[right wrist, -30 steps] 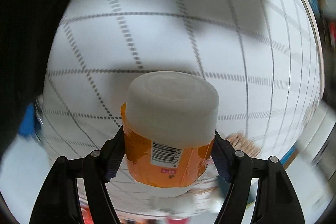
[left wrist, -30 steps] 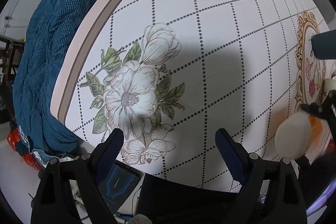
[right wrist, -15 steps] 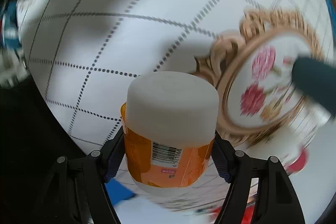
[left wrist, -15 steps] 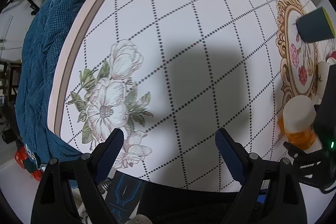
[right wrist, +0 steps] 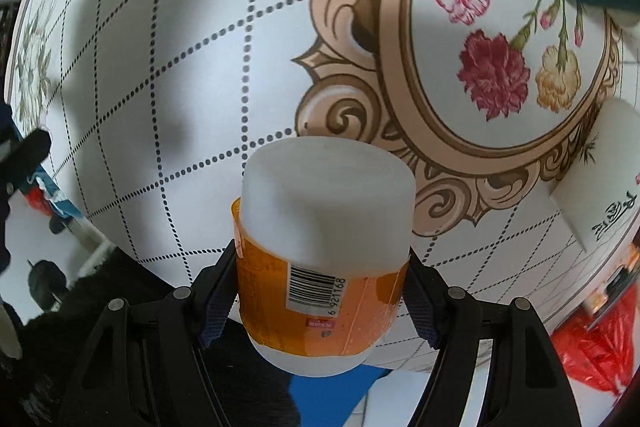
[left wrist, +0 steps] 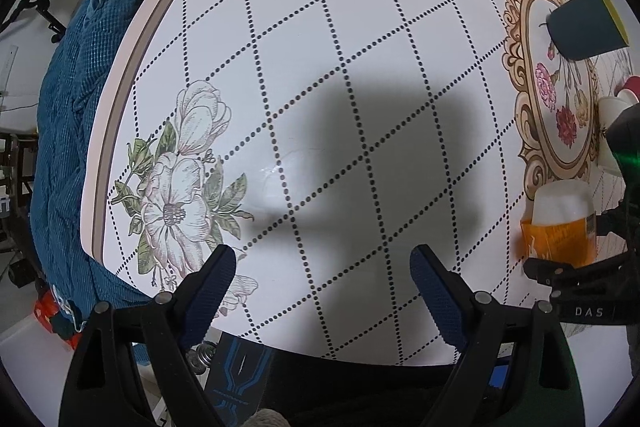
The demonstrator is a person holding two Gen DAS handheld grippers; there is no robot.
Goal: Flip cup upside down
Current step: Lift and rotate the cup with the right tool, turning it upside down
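Cup (right wrist: pixel 326 251) clamped in right gripper (right wrist: pixel 322 291), closed end forward, not yet set down inverted; left gripper (left wrist: pixel 322 283) agape, idle.

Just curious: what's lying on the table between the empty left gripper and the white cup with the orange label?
Nothing: in the left wrist view, only bare dotted-grid tablecloth and a shadow separate the left gripper from the white, orange-labelled cup.

black plastic tool (left wrist: pixel 320 279) arms — blue ribbed pads (left wrist: pixel 208 283), silver screws, "das" lettering.
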